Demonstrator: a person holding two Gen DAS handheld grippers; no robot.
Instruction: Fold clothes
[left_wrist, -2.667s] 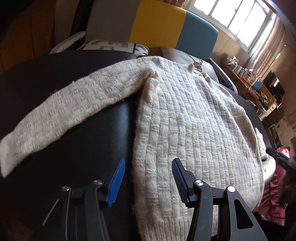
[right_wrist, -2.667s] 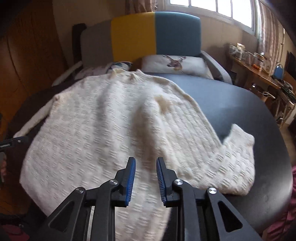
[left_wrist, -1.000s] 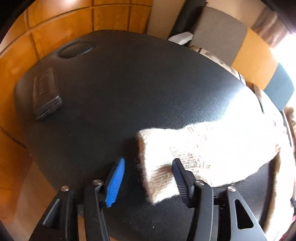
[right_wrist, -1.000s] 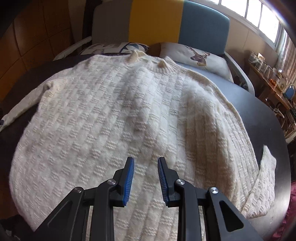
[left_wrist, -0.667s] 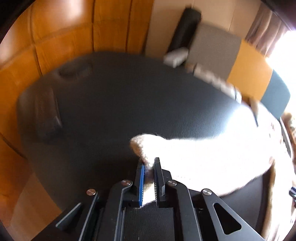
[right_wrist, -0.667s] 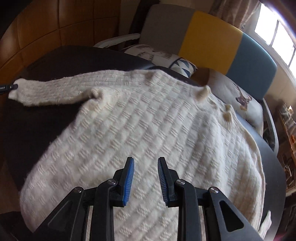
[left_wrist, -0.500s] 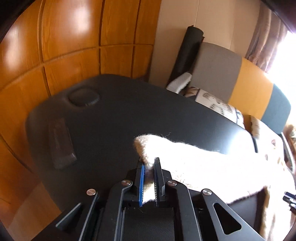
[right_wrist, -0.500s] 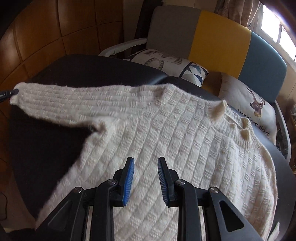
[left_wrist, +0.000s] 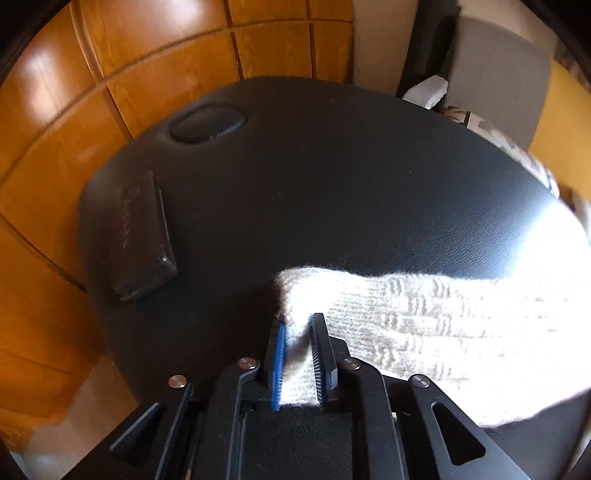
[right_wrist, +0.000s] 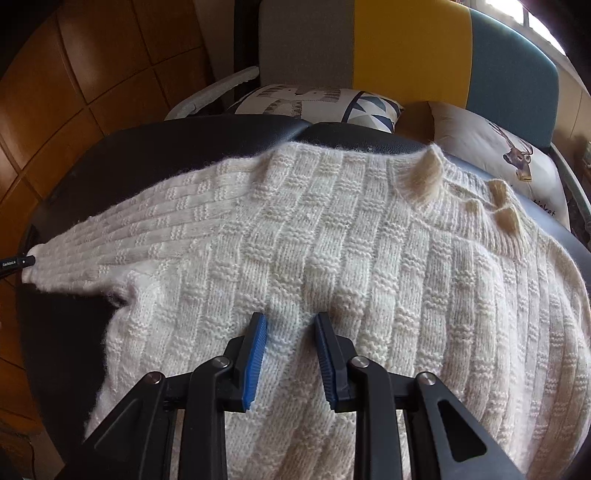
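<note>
A cream knitted sweater (right_wrist: 369, 258) lies spread on a black padded table (left_wrist: 332, 166), neck toward the far cushions. Its left sleeve (left_wrist: 424, 325) stretches out straight across the table. My left gripper (left_wrist: 297, 321) has the sleeve's cuff between its blue pads; the jaws are opening, and the knit still fills the gap. In the right wrist view that gripper's tip (right_wrist: 14, 263) shows at the cuff end of the sleeve (right_wrist: 147, 229). My right gripper (right_wrist: 290, 315) hovers just over the sweater's chest, jaws a little apart, with nothing held.
A flat black box (left_wrist: 142, 236) and a round dimple (left_wrist: 208, 123) sit near the table's left edge, with wooden wall panels (left_wrist: 110, 74) behind. Beyond the far edge stand a grey, yellow and blue seat back (right_wrist: 406, 44) and two printed cushions (right_wrist: 314, 99).
My left gripper closed on the cuff, drew the sleeve out straight, and its jaws now stand wider. My right gripper swept left across the sweater body with its gap unchanged.
</note>
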